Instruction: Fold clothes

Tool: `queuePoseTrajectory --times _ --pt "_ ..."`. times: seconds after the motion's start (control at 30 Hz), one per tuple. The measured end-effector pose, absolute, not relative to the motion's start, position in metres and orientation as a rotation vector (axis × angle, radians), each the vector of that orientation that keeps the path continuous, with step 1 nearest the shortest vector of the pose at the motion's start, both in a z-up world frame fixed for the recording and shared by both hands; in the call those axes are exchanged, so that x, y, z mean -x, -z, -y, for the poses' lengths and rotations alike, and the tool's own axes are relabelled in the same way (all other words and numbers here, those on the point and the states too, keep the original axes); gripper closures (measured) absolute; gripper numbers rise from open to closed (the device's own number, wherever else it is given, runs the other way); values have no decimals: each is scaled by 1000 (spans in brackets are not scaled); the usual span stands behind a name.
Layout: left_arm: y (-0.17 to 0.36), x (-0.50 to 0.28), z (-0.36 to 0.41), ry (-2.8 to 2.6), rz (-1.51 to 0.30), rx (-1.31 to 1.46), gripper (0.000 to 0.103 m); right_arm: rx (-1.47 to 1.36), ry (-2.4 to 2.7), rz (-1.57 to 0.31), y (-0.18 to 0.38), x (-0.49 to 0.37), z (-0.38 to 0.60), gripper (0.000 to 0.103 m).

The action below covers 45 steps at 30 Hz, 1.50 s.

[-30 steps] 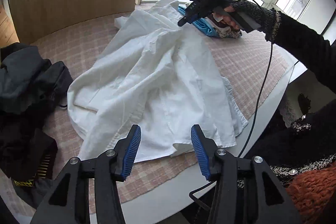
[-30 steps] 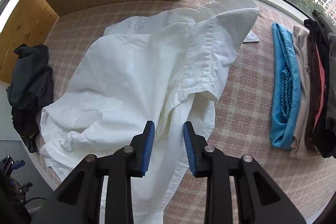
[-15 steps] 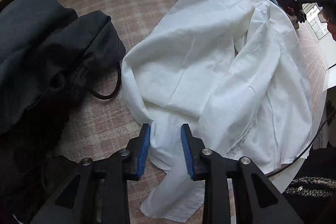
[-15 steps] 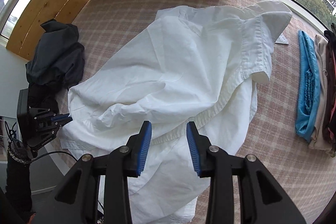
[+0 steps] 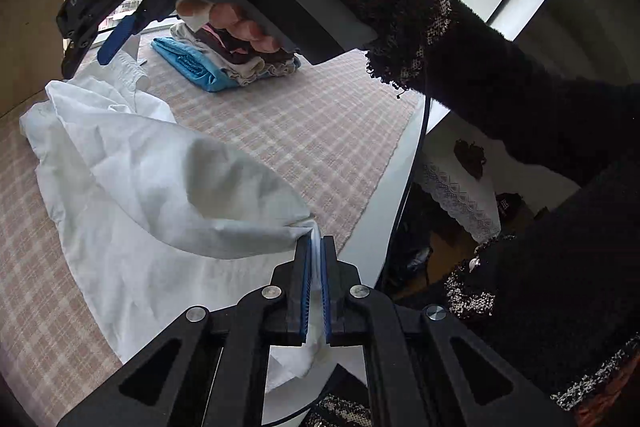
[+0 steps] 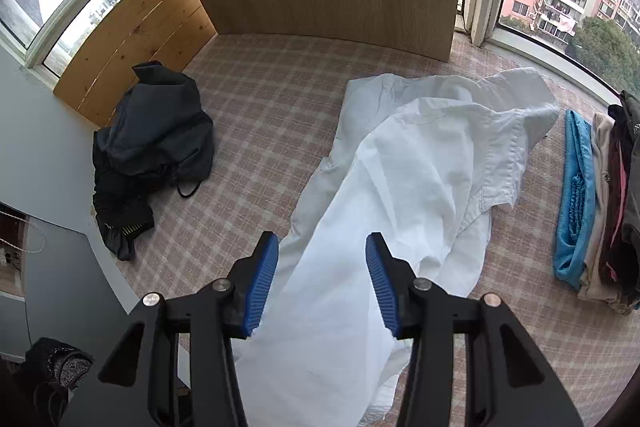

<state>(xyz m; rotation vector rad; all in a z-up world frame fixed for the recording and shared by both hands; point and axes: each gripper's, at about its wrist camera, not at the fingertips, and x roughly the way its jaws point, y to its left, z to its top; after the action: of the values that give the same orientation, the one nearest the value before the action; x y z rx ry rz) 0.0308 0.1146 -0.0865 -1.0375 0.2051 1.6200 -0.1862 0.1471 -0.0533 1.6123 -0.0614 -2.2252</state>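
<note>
The left gripper (image 5: pixel 315 259) is clamping a gathered edge of the white shirt (image 5: pixel 160 187) between its blue pads, and is lifting that edge clear of the checked mat (image 5: pixel 320 131) near the mat's front edge, so the cloth is rising in a hollow ridge toward the jaws. The right gripper (image 6: pixel 322 279) is standing released, jaws spread wide, above the raised run of the white shirt (image 6: pixel 400 163), gripping nothing. The step in hand appears to be a lift and spread, or a fold-over, of the shirt; the pictures do not settle which. The next move is likely calling for the right gripper to be taking a second hold on the cloth so that the edge can be tensioned evenly. The person's right hand (image 5: pixel 248 23), in a dark knitted sleeve, is holding its tool high over the mat's far side, angled downward. The shirt is lying crumpled across the middle of the mat, between the dark garment heap (image 6: pixel 152 143) at the left edge and the folded stack (image 6: pixel 592 203) at the right edge.
</note>
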Motion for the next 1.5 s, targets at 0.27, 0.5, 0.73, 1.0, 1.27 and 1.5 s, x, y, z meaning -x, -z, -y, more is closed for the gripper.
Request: queuePoseTrajectory --times 0.27,0.5,0.73,1.0,1.27,1.5 --pt "96 -46 -83 -1753 -403 1112 64 -1983 2081 -182 152 179 -165 57" --pt "115 41 25 -2067 -377 1354 65 -1852 2172 -20 127 231 -165 57" --pt "133 108 46 -2188 -290 1373 65 -1919 2128 -27 143 305 -112 57" --pt "151 115 70 -2171 -158 1380 65 -1968 2044 -121 136 266 -85 57" --pt "158 68 81 -2117 -175 1366 65 -2019 1957 -213 133 227 -56 57" --pt "165 56 91 -2102 -156 1360 65 -2196 1911 -204 200 204 -27 57"
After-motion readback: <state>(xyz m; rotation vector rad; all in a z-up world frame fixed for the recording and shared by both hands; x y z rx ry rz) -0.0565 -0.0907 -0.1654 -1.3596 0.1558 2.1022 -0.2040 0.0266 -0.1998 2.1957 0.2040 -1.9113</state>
